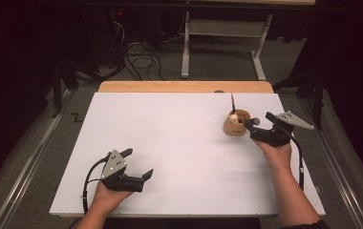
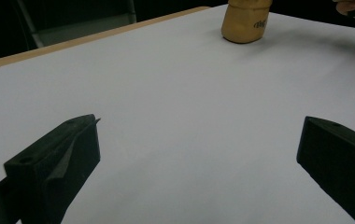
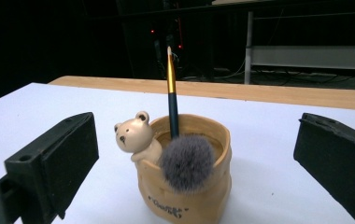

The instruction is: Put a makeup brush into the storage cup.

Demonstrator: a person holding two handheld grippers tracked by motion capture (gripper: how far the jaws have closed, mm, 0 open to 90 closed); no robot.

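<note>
The tan bear-faced pot [image 3: 185, 172] stands upright near the far right corner of the tabletop [image 1: 170, 143], with a pencil [image 3: 171, 93] upright in it and a fluffy grey brush head [image 3: 187, 164] spilling over its front rim. The right tool [image 3: 194, 154] sits just before the pot with its jaws spread wide on either side, touching nothing; the brush lies free between them. It looks as if the brush has been dropped into the pot and the step now is a clean withdrawal. To do that well, draw the right tool straight back toward the near edge and keep the jaws wide, so that neither pad catches the bristles or nudges the pot, which looks light enough to tip. The left tool [image 1: 134, 167] rests near the near left corner, jaws open and empty, well apart from the pot; it is best left there.
</note>
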